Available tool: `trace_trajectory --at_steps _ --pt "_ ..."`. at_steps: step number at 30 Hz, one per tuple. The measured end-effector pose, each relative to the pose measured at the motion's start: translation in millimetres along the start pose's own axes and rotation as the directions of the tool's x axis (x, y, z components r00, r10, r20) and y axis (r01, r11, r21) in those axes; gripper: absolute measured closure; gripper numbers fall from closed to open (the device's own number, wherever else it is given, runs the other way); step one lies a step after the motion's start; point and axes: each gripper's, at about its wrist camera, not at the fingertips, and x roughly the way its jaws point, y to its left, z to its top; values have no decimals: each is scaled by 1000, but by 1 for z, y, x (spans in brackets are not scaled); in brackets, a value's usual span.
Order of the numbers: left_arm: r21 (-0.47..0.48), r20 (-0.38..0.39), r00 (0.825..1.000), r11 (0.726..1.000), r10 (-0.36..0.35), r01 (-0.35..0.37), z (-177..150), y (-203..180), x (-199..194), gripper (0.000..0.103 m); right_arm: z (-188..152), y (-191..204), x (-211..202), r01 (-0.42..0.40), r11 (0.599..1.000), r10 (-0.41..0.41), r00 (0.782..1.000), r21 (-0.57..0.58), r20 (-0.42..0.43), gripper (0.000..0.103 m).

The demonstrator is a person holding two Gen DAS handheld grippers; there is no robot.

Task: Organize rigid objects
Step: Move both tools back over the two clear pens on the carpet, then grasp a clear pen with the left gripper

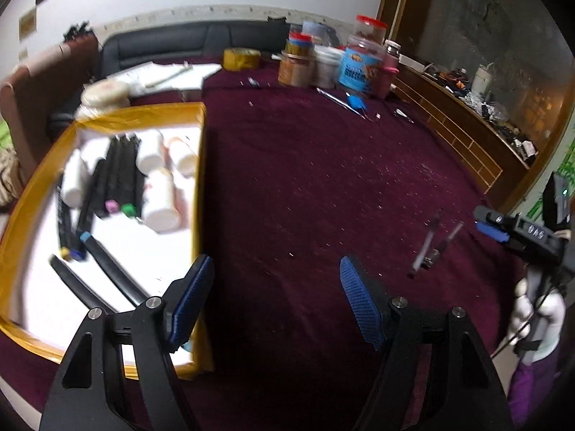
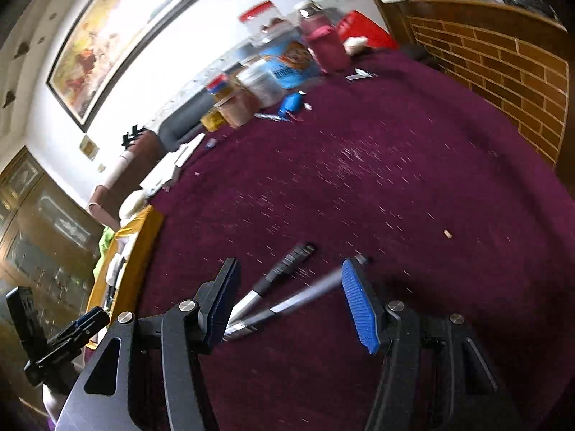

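Two pens lie side by side on the maroon cloth: a black-and-silver one [image 2: 284, 269] and a silver one [image 2: 305, 298]. My right gripper [image 2: 293, 300] hovers over them, open, with both pens showing between its blue pads, untouched. In the left wrist view the same pens [image 1: 431, 244] lie to the right, left of the right gripper [image 1: 492, 230]. My left gripper [image 1: 275, 301] is open and empty, over the right edge of a yellow-rimmed box [image 1: 199, 179]. The box holds white bottles [image 1: 158, 197] and several black markers [image 1: 118, 176].
Jars and tubs [image 1: 359, 64] crowd the cloth's far side, with a tape roll [image 1: 240, 58] and papers [image 1: 169, 75] left of them. Small tools [image 1: 355, 102] lie near the jars. A brick-patterned wooden ledge [image 2: 503, 64] borders the right. A white-gloved hand [image 1: 535, 309] grips the right tool.
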Motion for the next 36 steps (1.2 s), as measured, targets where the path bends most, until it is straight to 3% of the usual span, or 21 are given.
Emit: trace_trajectory --at_steps 3,5,7,10,11,15,18,22,26,28,29,30,34,36 --pt "-10 -27 999 1000 -22 21 -4 -3 4 31 -5 8 9 28 999 -29 999 -31 -25 49" --pt "-8 -29 999 1000 -23 23 -6 -5 3 31 -7 18 20 90 993 -93 995 -72 -45 49" --pt "-7 -28 999 1000 -25 25 -7 -4 1 31 -10 28 34 197 970 -209 976 -145 -67 50" --pt "-6 -23 999 1000 -28 28 -7 -4 -1 31 -15 42 43 271 930 -293 954 -248 -57 51" --pt "-6 -23 999 1000 -29 29 -7 -4 0 31 -16 47 45 269 926 -294 954 -267 -59 57" --pt "-2 -33 999 999 -43 43 -9 -8 2 31 -17 57 53 268 912 -303 950 -312 -69 61" --pt "11 -38 998 999 -51 51 -10 -12 3 31 -12 65 59 241 913 -281 956 -330 -78 72" --pt "31 -30 997 997 -66 67 -7 -21 -1 31 -12 86 72 229 871 -290 954 -435 -79 95" --pt "72 -36 994 992 -102 105 0 -37 2 31 -11 75 63 235 854 -313 945 -464 -97 95" --pt "99 -45 991 987 -126 130 3 -47 7 31 -11 54 54 296 842 -377 921 -452 -99 95" --pt "115 -52 989 982 -141 146 5 -54 10 31 -10 42 51 308 846 -390 914 -435 -111 94" --pt "133 -61 986 978 -154 161 6 -62 15 31 -9 32 42 285 869 -355 928 -404 -109 94" --pt "229 -92 977 950 -194 210 13 -99 41 31 -6 -2 15 257 928 -300 945 -271 -132 90" --pt "306 -102 979 931 -177 200 20 -121 61 31 -4 -11 10 221 948 -256 957 -229 -136 90"
